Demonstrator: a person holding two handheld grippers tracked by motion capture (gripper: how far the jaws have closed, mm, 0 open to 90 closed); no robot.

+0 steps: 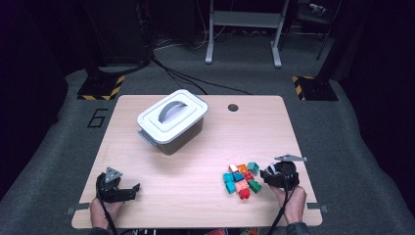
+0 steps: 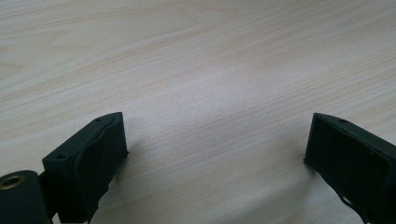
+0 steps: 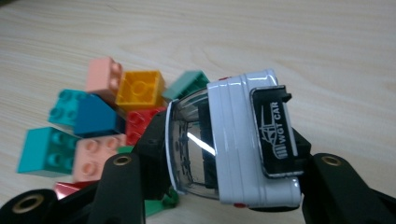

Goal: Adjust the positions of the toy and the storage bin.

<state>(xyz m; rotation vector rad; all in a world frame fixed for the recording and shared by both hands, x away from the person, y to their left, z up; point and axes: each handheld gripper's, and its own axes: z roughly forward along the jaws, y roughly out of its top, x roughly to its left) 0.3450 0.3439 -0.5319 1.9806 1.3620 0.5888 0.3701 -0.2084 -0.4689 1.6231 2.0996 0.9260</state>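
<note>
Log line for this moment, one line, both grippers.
left gripper: open, over bare table | right gripper: shut on white toy car, beside brick pile | lidded bin: closed

Both grippers are black, 2-jawed tools, the left gripper (image 1: 128,190) and the right gripper (image 1: 274,175) each topped by a grey 3-cornered plate at 12 o'clock, trailing a black cable toward 6 o'clock, with brass-ringed screw holes in their blocky jaw arms.
</note>
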